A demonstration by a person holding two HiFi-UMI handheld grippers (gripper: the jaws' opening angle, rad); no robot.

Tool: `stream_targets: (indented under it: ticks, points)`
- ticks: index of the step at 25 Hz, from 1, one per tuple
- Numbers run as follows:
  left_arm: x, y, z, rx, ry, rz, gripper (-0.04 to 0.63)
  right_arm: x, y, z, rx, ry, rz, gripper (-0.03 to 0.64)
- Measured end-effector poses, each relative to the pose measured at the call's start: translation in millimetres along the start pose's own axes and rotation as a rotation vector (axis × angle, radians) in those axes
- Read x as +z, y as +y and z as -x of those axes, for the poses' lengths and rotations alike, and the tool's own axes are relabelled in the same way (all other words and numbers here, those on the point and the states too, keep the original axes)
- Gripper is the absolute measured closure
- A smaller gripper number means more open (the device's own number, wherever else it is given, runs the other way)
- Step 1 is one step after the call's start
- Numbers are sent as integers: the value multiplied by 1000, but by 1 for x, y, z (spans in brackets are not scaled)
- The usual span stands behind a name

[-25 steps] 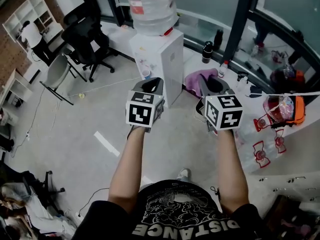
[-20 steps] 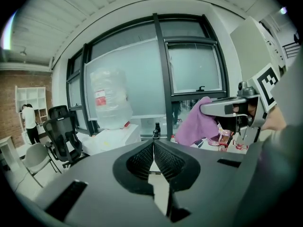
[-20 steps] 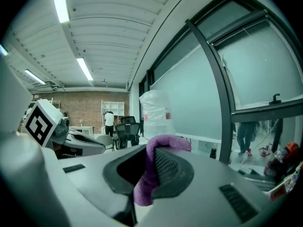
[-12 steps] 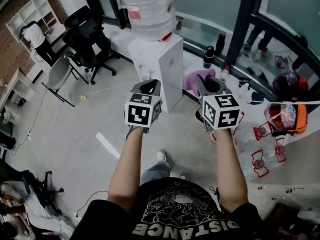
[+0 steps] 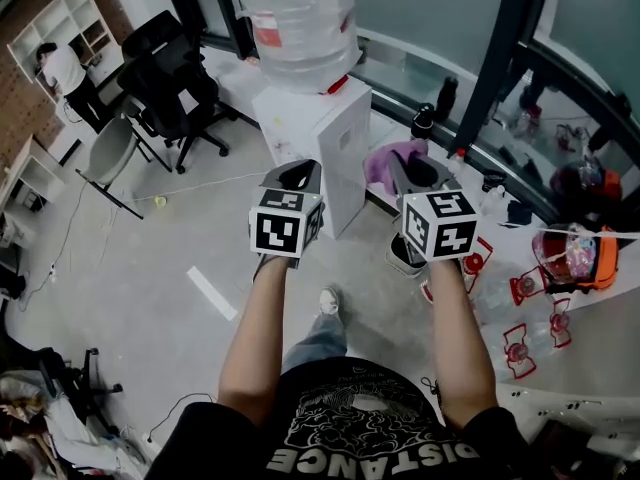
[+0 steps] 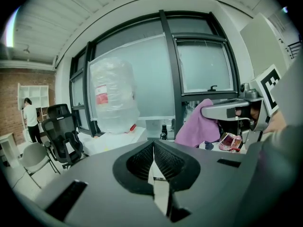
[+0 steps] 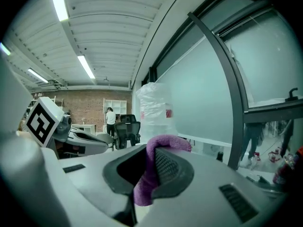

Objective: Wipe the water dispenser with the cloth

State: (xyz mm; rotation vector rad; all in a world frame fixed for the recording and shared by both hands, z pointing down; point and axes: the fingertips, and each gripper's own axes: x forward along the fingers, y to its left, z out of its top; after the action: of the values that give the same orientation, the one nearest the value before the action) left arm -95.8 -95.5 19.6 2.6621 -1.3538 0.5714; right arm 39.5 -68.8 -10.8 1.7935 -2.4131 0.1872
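Ahead of both grippers, a little toward the left side, stands the water dispenser. It is a tall white box with flat, smooth walls and sharp corners, and its long axis is upright. A big clear plastic bottle sits upside down on its top; the bottle's surface looks crinkled, as if thin film is wrapped around it.

The right gripper has its jaws closed on the purple cloth. The cloth is soft and fluffy, like a towel for cleaning. It folds over the top of one jaw and hangs down between the ribbed pads. The left gripper has its jaws pressed together with nothing between them.

From the head view, the left gripper is just in front of the dispenser's lower face, so it is the nearer one. The right gripper, the one with the cloth, is beside the dispenser's right wall and apart from it. Neither gripper touches the box.

I judge that wiping is not yet begun. The cloth must travel forward and to the left to reach the nearest white wall. Because this wall is flat and upright, the hanging part of the cloth should lie well on it, and long strokes up and down seem suitable.
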Motion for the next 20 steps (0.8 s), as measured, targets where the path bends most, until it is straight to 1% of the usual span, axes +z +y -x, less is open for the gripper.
stream_targets:
  ticks: [4,8,15,20]
  points:
    - [6,26,-39,-6,3,2,569,2,-12,-45,1,10,2,584]
    - [19,53,-83,-32,4,5,569,5,-27,-96,-10,32,-3,584]
    - [36,96,-157,-89,27,11,569,20,-62,-178,-55,68,-8,584]
    - [37,114,-200,-121,49,18,569,14,-87,-223,-80,106,-16,584]
